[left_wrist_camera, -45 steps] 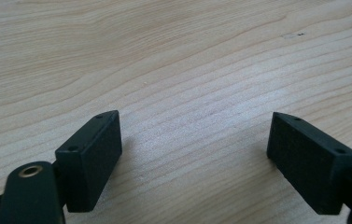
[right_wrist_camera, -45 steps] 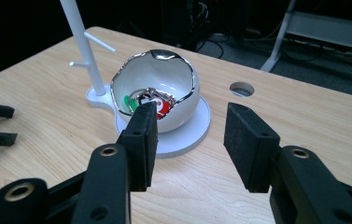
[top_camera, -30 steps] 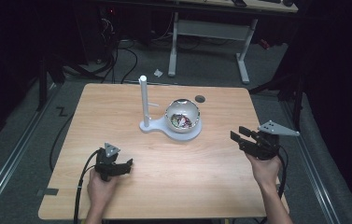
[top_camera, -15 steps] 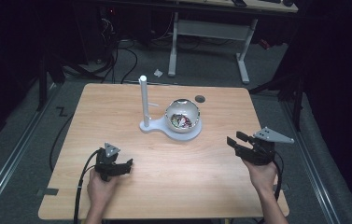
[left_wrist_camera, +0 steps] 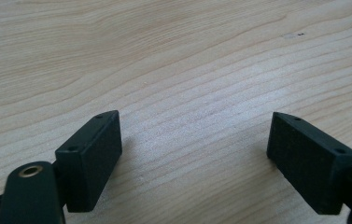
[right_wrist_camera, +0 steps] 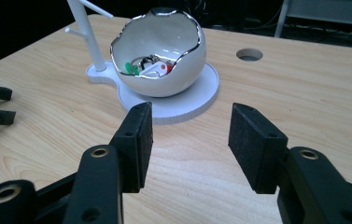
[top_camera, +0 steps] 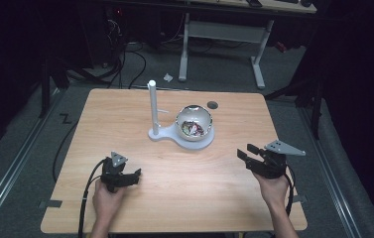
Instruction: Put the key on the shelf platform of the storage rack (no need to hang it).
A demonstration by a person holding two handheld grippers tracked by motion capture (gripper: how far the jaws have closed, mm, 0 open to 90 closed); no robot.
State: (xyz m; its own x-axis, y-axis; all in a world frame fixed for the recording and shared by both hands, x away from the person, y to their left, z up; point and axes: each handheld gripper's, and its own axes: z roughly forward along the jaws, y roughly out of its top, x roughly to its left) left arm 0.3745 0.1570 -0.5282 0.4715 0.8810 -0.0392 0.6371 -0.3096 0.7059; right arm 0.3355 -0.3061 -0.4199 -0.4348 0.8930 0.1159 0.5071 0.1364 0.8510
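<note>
Desk (top_camera: pixel 125 114) of pale wood grain carries everything here, and near the middle of its far half stands a white stand with a round base plate (top_camera: pixel 194 144) and a slim upright post (top_camera: pixel 152 106) bearing small side pegs. On the plate sits a glossy white egg-shaped bowl with a jagged silver rim (right_wrist_camera: pixel 159 56), its opening turned toward the near right corner; small coloured trinkets (right_wrist_camera: pixel 148 67), red, green and white, lie inside.

The right tongs (right_wrist_camera: pixel 190 140) hang low near the right edge with jaws wide and nothing between them, having just been opening. The bowl lies straight ahead of them, toward the desk's centre, mouth facing their way, so a short forward reach looks like the coming move. They are clearly the nearer pair.

The left tongs (left_wrist_camera: pixel 194 154) rest near the front left corner, jaws wide over bare wood, well apart from the stand and pointing along the front edge rather than at the bowl.
</note>
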